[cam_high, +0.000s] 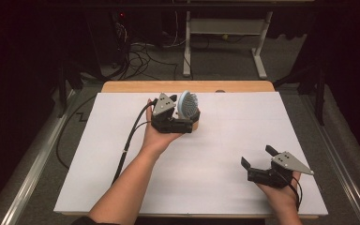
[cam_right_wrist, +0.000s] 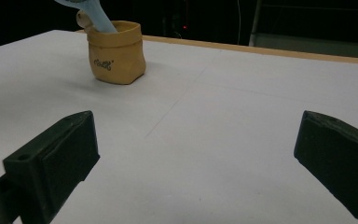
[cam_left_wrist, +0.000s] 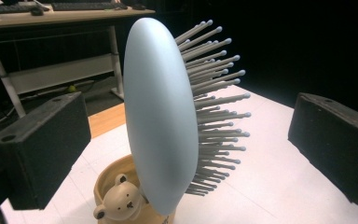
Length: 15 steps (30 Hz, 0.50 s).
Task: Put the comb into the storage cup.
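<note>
White sheet (cam_high: 122, 178) across most of the table, bare wood strip (cam_high: 122, 87) exposed along the far edge. Wide open room on that sheet: whole near half free apart from the two hands, left flank free too, far right quarter free. Dark floor and cables beyond the far edge, a desk frame (cam_high: 225, 28) farther back.

Pale blue hairbrush (cam_high: 187, 104) at the far middle of the sheet, just short of the wood strip, standing handle-down in a small tan pot (cam_right_wrist: 116, 51) with a little bear figure (cam_left_wrist: 119, 203) at its rim. Long axis near upright, leaning a touch; oval head on top. Smooth back of the head (cam_left_wrist: 161, 116) turned toward the left gripper's camera, bristles (cam_left_wrist: 214, 93) fanning off to the right in that view, toward the table's right side in the high view.

Left gripper (cam_high: 182, 119) right at the pot, jaws spread wide and released, one black pad either side of the brush head in the left gripper view, clear air between each pad and the brush. No contact to be seen with brush or pot.

Right gripper (cam_high: 258, 156) low at the near right of the sheet, close to the near edge and not far from the right edge, well apart from the pot. Jaws parted wide, holding nothing, aimed across bare sheet toward the pot.
</note>
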{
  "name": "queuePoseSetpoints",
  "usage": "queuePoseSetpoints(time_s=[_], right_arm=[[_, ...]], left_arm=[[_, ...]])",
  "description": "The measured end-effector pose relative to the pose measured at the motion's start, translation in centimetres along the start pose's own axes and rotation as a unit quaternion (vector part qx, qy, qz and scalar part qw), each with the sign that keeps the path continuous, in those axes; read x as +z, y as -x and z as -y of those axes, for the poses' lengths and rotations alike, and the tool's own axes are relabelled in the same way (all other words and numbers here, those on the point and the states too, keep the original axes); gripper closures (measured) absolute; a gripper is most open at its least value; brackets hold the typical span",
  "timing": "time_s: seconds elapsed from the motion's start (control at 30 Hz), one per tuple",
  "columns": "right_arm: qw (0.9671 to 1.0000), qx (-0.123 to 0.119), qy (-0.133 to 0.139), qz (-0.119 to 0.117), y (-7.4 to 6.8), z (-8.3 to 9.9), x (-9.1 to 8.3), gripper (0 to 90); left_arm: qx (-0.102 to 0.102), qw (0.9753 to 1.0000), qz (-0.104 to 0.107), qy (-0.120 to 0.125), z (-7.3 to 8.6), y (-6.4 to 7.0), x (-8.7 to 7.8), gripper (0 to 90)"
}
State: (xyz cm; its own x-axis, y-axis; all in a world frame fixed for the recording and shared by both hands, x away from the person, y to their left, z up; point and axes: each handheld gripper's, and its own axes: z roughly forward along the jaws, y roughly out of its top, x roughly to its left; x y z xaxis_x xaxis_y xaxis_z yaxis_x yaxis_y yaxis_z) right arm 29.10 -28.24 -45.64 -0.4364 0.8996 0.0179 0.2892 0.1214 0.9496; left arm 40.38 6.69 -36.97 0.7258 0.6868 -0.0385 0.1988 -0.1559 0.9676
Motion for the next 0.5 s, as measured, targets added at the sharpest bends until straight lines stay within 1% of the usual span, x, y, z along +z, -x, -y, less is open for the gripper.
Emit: queuePoseSetpoints(time_s=[0.17, 0.23, 0.3, 0.43, 0.5], right_arm=[[1.0, -0.001, -0.001, 0.0, 0.0, 0.0, 0.0, 0.2], [1.0, -0.002, -0.002, 0.0, 0.0, 0.0, 0.1, 0.2], [1.0, -0.002, -0.002, 0.0, -0.1, 0.0, 0.1, 0.2], [1.0, -0.002, -0.002, 0.001, -0.1, 0.0, 0.1, 0.2], [1.0, -0.002, -0.002, 0.001, -0.1, 0.0, 0.0, 0.2]], left_arm=[[-0.001, 1.0, 0.003, 0.0, 0.0, -0.1, -0.6, 0.0], [0.002, 1.0, 0.0, 0.004, 0.0, 0.0, -0.8, 0.0], [0.0, 1.0, 0.0, 0.002, 0.1, -0.1, -1.1, 0.0], [-0.001, 1.0, 0.001, -0.003, 0.6, -0.2, -1.5, 0.0], [-0.004, 1.0, -0.001, -0.002, 1.0, -0.2, -1.6, 0.0]])
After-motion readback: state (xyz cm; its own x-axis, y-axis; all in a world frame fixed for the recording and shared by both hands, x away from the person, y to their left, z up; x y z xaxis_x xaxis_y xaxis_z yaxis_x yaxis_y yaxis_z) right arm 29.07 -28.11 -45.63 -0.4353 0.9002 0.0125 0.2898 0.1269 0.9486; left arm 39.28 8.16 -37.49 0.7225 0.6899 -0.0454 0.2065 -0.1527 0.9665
